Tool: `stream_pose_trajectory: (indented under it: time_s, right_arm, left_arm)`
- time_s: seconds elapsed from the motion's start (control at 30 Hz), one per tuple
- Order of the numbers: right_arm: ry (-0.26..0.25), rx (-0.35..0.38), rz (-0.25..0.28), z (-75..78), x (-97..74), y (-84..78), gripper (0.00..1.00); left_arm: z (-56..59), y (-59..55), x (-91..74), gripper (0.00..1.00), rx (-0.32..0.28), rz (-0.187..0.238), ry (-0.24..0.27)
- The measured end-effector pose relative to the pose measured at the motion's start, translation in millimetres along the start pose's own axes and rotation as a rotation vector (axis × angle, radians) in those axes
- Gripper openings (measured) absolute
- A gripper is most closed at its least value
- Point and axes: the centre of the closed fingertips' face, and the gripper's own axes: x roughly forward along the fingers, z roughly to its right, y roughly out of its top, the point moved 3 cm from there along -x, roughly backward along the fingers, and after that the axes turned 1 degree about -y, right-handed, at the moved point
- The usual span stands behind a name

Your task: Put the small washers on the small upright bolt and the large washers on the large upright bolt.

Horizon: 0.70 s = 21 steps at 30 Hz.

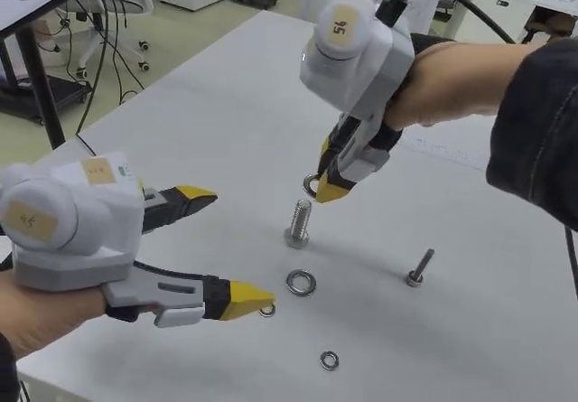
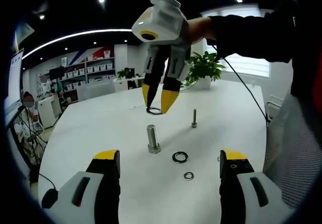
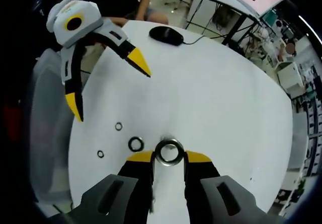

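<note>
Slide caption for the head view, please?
Right gripper holds a large washer above the large upright bolt; left gripper open.

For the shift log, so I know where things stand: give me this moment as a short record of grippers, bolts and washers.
left gripper: open, holding nothing, low over the table
right gripper: shut on held large washer, close over the large bolt
large bolt: upright, no washers on it
small bolt: upright, no washers on it
loose large washer: flat on the table
small washers: two, flat on the table
</note>
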Motion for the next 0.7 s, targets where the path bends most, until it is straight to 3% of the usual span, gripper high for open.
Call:
stream_pose_trajectory:
  time_s: [0.7]
  right_arm:
    - [0.056,0.006,-0.033,8.0,29.0,-4.5,0.23]
  left_arm:
    - [-2.4,-5.3,0.0,0.79,-0.010,-0.016,0.001]
